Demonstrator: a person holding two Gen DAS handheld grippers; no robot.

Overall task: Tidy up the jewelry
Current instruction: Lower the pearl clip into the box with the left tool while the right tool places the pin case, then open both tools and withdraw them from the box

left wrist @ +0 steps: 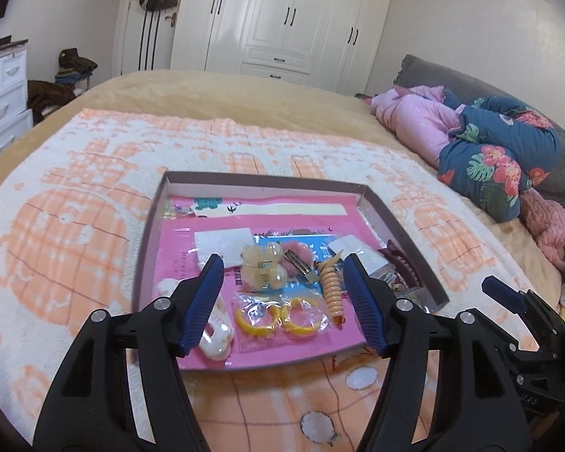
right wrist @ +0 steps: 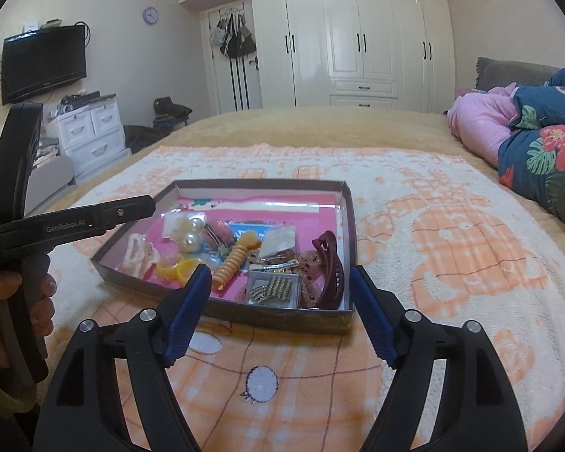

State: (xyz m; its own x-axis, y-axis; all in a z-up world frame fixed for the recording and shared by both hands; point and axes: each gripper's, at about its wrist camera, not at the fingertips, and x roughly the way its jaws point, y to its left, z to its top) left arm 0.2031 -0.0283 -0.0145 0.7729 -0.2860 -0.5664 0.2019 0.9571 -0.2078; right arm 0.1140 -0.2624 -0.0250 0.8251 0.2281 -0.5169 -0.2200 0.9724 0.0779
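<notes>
I hold both tools over the near edge of the tray point(left wrist: 152, 233), which lies on the orange-and-white blanket point(left wrist: 75, 226) on the bed. The left tool point(left wrist: 284, 303) stands open with nothing between its jaws; the right tool point(right wrist: 282, 314) also stands open and empty. No earlier view is available, so I report state only. All jewelry sits inside the tray: the yellow hoops in their clear bag point(left wrist: 278, 316) at the near edge, the orange spiral tie point(left wrist: 331, 288) just right of them, the pearl claw clip point(left wrist: 261, 265) behind them, the maroon claw clip point(right wrist: 329, 267) at the tray's right wall, and the rhinestone piece in its clear box point(right wrist: 273, 288) at the near right corner. Procedure, as I judge it: pick one item at a time, approach from above the tray wall, close the jaws across the item's narrow axis, and lift clear before moving sideways, since the bagged pieces look slippery and overlap their neighbours. Legible writing: "GenRobot.AI" on the left tool's arm in the right wrist view. Print on the tray's pink liner is too small to read.
</notes>
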